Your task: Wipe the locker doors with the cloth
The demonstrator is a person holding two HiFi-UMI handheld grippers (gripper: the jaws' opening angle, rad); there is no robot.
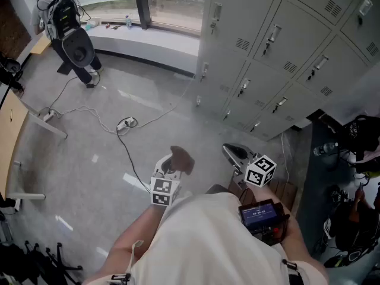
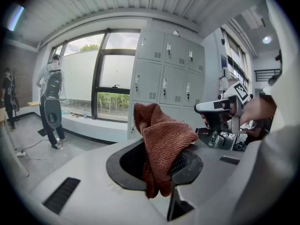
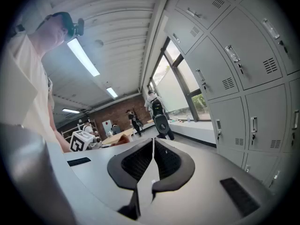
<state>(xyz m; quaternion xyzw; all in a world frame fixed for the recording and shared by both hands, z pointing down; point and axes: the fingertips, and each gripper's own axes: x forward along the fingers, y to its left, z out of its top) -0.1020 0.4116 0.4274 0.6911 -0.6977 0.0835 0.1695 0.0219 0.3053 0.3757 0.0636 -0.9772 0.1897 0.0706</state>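
Observation:
A rust-brown cloth [image 2: 161, 144] is pinched between the jaws of my left gripper [image 2: 159, 165], its loose end standing up above them. From the head view the cloth [image 1: 181, 158] pokes out ahead of the left gripper [image 1: 172, 170] above the floor, well short of the lockers. My right gripper [image 1: 236, 154] hangs beside it, jaws shut with nothing between them [image 3: 153, 161]. Grey locker doors [image 1: 279, 46] with handles and vents fill the upper right of the head view; they also rise at the right of the right gripper view [image 3: 234, 74] and straight ahead of the left gripper [image 2: 166, 86].
Cables and a power strip [image 1: 126, 123] lie on the grey floor. A person with a backpack [image 1: 66, 25] stands by the window ledge [image 1: 148, 40]. A dark table with bottles and gear [image 1: 344, 195] sits at the right. A wooden desk edge [image 1: 9, 129] is at the left.

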